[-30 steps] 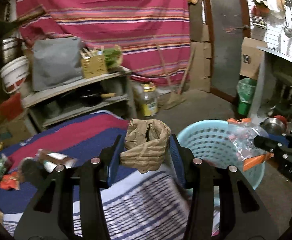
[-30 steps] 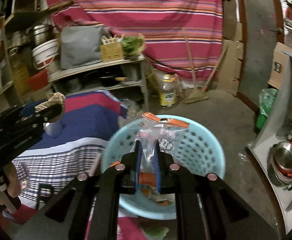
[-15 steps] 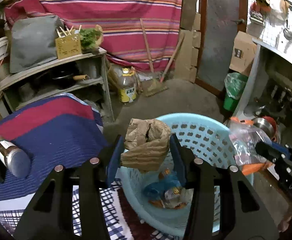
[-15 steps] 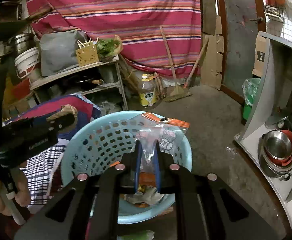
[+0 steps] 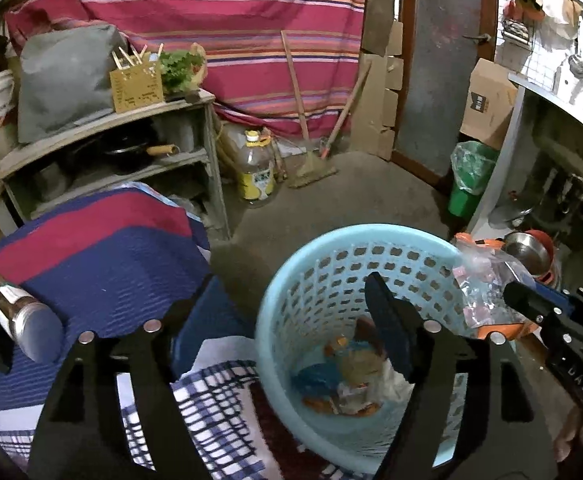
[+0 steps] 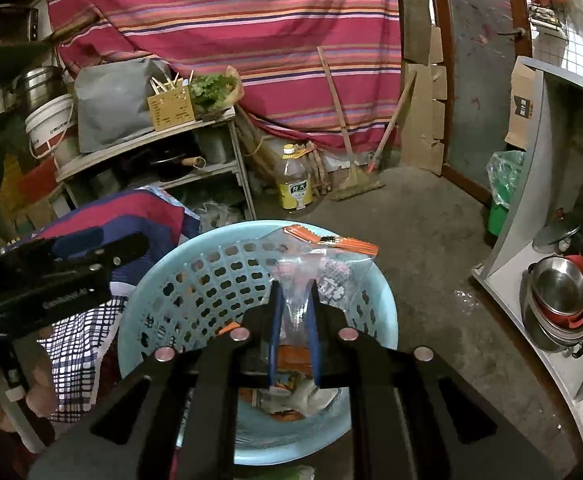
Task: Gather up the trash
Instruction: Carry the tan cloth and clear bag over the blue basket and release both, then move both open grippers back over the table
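Left gripper [image 5: 291,312] over the blue basket [image 5: 291,280], jaws now spread wide with nothing between them. A second ago these jaws held a crumpled brown paper bag; half a second ago the bag was still clamped above the basket's mouth. The jaws have just been opening, and the bag is gone from them. A brownish crumpled mass [image 5: 357,360] among the wrappers at the bottom of the basket is probably that bag, though blur and the near finger make this uncertain. The view has also swung from the striped blanket [image 5: 103,248] toward the basket, which now fills the lower centre.

Right gripper [image 6: 294,292], jaws closed narrowly on a clear plastic bag [image 6: 323,264] with an orange strip along its top. The bag stands above the basket's far rim, as it did in both earlier pictures; the grip is unchanged.

Reading for the task: one piece of trash appears delivered, and the plastic bag looks next to be let go. A can [image 5: 23,320] lies on the blanket at the left, not yet collected.
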